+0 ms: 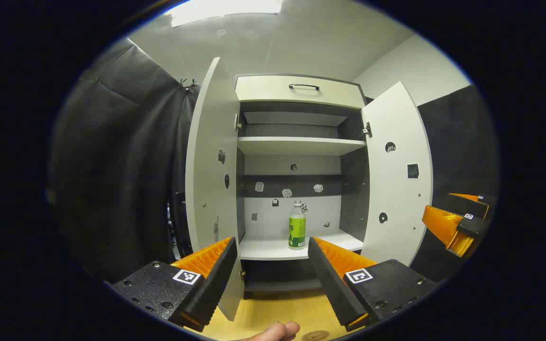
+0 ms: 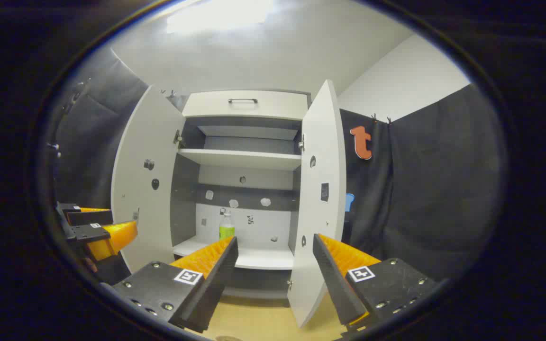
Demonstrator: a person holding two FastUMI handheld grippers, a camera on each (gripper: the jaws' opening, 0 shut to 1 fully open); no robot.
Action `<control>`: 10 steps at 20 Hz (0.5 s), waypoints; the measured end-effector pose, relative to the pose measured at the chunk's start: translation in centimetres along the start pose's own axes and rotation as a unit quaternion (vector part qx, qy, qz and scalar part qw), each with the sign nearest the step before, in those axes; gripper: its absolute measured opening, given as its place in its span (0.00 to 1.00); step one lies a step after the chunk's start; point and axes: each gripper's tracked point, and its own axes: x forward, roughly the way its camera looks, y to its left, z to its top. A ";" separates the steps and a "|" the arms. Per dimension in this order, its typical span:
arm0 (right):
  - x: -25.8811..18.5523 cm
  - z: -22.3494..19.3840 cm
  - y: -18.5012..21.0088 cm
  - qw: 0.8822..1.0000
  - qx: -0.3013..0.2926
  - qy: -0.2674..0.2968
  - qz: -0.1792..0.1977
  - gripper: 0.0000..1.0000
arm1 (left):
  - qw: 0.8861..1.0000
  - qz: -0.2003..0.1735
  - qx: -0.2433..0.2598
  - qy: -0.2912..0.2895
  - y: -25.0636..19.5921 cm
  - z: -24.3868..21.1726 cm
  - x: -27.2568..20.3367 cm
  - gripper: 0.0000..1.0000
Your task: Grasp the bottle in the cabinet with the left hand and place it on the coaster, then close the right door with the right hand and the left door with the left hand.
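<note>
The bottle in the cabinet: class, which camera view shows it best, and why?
The left gripper view: the bottle stands whole on the lower shelf, seen between the open left gripper fingers. In the right gripper view, the bottle is farther off, its base hidden behind a finger.

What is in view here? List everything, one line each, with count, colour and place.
cabinet: 1, white with dark grey interior, straight ahead, both doors open
drawer: 1, cream with a dark handle, top of the cabinet
left door: 1, white, swung open
right door: 1, white, swung open
shelves: 2 white ones seen, upper one bare
bottle: 1, clear with green label and pale cap, upright on the lower shelf
coaster: 1, tan, round, on the table at the near edge
table: 1, light wood, in front of the cabinet
curtain: black, on both sides of the cabinet
left tool: 1, open, aimed at the bottle
right tool: 1, open, facing the right door
fingertip: person's, at the bottom edge
</note>
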 end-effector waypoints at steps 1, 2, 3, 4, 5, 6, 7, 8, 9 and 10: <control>0.3 -0.5 -0.5 1.000 -0.005 0.011 -0.006 0.96 | 1.000 0.001 0.005 0.003 -0.1 -0.1 0.1 0.95; 0.5 -0.9 -1.0 1.000 -0.011 0.015 -0.012 0.96 | 1.000 0.003 0.006 0.005 -0.1 -0.1 0.2 0.95; 0.7 -1.0 -1.2 1.000 -0.017 0.017 -0.013 0.96 | 1.000 0.002 0.003 0.008 -0.3 -0.2 0.2 0.95; 1.0 -1.2 -1.3 1.000 -0.021 0.019 -0.011 0.96 | 1.000 0.002 0.003 0.014 -0.4 -0.5 0.3 0.95; 1.2 -1.5 -1.2 0.999 -0.025 0.021 -0.008 0.96 | 1.000 0.004 0.003 0.022 -0.4 -0.9 0.2 0.95; 1.4 -1.7 -1.1 0.999 -0.028 0.021 -0.003 0.93 | 1.000 0.006 0.005 0.026 -0.3 -1.0 0.2 0.96; 1.4 -1.8 -0.9 0.999 -0.030 0.021 0.003 0.98 | 1.000 0.008 0.006 0.028 -0.3 -1.2 0.2 0.95; 1.6 -1.9 -0.6 0.999 -0.030 0.020 0.008 0.96 | 0.999 0.009 0.009 0.031 -0.3 -1.5 0.2 0.95; 1.6 -1.9 -0.5 0.999 -0.029 0.018 0.014 0.96 | 0.999 0.012 0.012 0.036 -0.2 -1.9 0.3 0.95; 1.6 -1.9 -0.3 0.999 -0.027 0.017 0.020 0.94 | 0.999 0.013 0.012 0.041 -0.3 -2.2 0.3 0.95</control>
